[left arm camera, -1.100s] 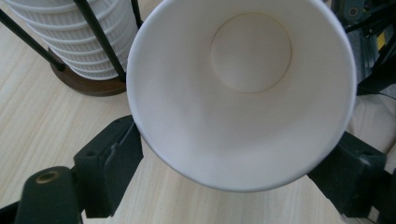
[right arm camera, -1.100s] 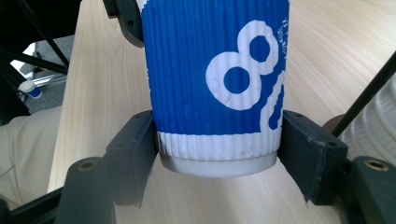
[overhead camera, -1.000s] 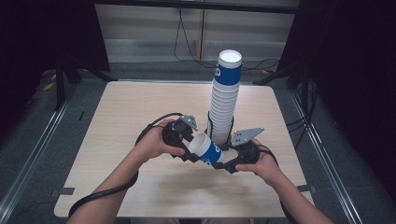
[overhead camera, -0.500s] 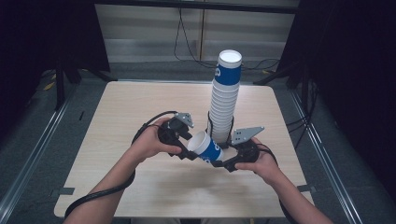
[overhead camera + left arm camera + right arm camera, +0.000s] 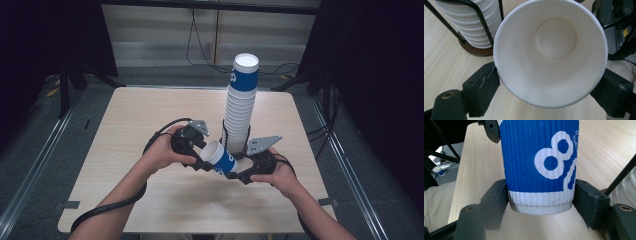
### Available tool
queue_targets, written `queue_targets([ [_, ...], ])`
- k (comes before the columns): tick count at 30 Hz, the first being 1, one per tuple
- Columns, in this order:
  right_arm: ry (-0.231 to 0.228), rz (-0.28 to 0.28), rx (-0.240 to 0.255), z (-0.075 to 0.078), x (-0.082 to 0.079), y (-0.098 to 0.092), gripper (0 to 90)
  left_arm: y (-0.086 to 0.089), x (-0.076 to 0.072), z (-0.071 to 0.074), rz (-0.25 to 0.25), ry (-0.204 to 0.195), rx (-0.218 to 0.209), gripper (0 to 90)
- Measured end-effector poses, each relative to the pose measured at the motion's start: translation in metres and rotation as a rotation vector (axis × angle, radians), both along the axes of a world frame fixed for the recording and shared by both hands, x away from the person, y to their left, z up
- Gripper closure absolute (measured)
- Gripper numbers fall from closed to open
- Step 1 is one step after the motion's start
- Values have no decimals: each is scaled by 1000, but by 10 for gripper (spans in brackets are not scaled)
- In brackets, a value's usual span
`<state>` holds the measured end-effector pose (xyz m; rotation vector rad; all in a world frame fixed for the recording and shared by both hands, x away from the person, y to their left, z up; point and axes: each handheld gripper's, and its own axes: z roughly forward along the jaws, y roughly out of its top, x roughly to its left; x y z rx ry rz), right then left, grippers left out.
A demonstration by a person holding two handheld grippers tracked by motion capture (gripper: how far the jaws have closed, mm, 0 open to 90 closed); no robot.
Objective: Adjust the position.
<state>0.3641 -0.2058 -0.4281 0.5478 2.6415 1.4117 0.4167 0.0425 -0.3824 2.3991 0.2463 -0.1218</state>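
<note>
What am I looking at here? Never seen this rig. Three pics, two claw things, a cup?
No robot: a person holds a hand-held two-jaw claw in each hand at a wooden table. The wide picture comes from a fixed camera above, looking down; the left claw is on its left, the right claw on its right. The other two pictures come from cameras riding on each claw, looking along its black jaws.

On the table stands a tall stack of paper cups in a wire holder on a round base.

Between the claws is one blue-and-white cup, lying tilted. The left claw's jaws sit either side of its open rim, touching it; the right claw's jaws clamp its base end. So both claws hold the same cup.
</note>
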Motion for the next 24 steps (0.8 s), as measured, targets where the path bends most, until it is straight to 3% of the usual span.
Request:
queue_targets([
  [6, -3, -6, -9, 2, -1, -2, 304, -5, -1, 3, -9, -19, 6, 136],
  [8, -2, -7, -11, 2, 0, -3, 303, -9, -4, 4, 17, -25, -1, 131],
  [11, -2, -4, -19, 1, -1, -2, 303, -13, -6, 5, 17, -31, 10, 122],
  [17, -4, -3, -27, -2, -3, -1, 302, -14, -6, 3, 23, -3, 13, 131],
  [24, 3, -7, -33, -7, -5, 0, 297, -16, -6, 2, 9, 2, 57, 161],
])
